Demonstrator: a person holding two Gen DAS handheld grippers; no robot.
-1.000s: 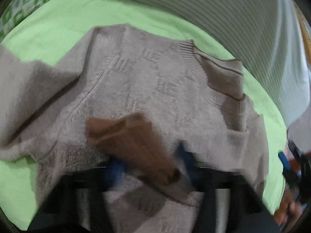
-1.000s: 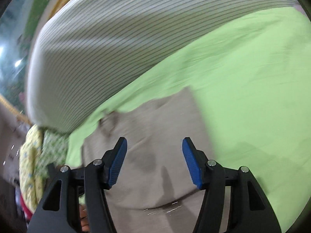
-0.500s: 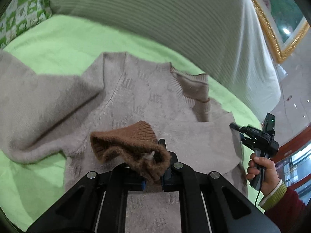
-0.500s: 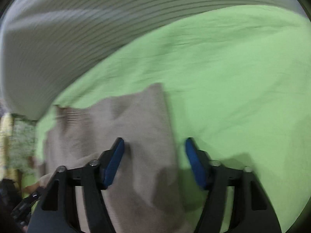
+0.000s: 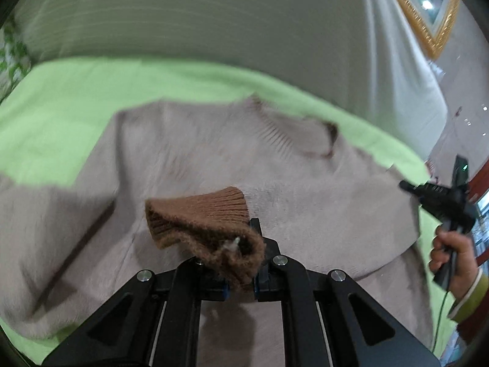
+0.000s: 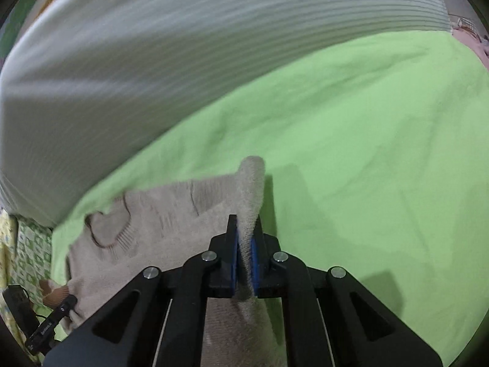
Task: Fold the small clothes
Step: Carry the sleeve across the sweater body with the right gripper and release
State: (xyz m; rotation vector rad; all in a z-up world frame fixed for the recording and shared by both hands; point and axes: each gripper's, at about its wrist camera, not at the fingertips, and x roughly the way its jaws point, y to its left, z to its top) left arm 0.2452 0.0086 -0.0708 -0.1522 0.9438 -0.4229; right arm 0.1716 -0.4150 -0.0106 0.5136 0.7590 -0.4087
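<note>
Beige sweater (image 5: pixel 189 165) spread on green sheet (image 5: pixel 55 113), blurred toward 12 o'clock, left gripper (image 5: pixel 241 270) clamped on brown cuff (image 5: pixel 207 223), pads mostly hidden, right gripper (image 6: pixel 244 253) pinching raised sweater edge at 6 o'clock, striped cover (image 6: pixel 183 39) behind.

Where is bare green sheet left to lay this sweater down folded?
Bare lime-green sheet stretches wide to the right of the pinched edge of the beige knit sweater, and a narrower strip runs between its shoulder and the grey striped cushion. The middle is crowded: the left gripper holds the brown ribbed cuff, the right gripper the sweater's side.
</note>
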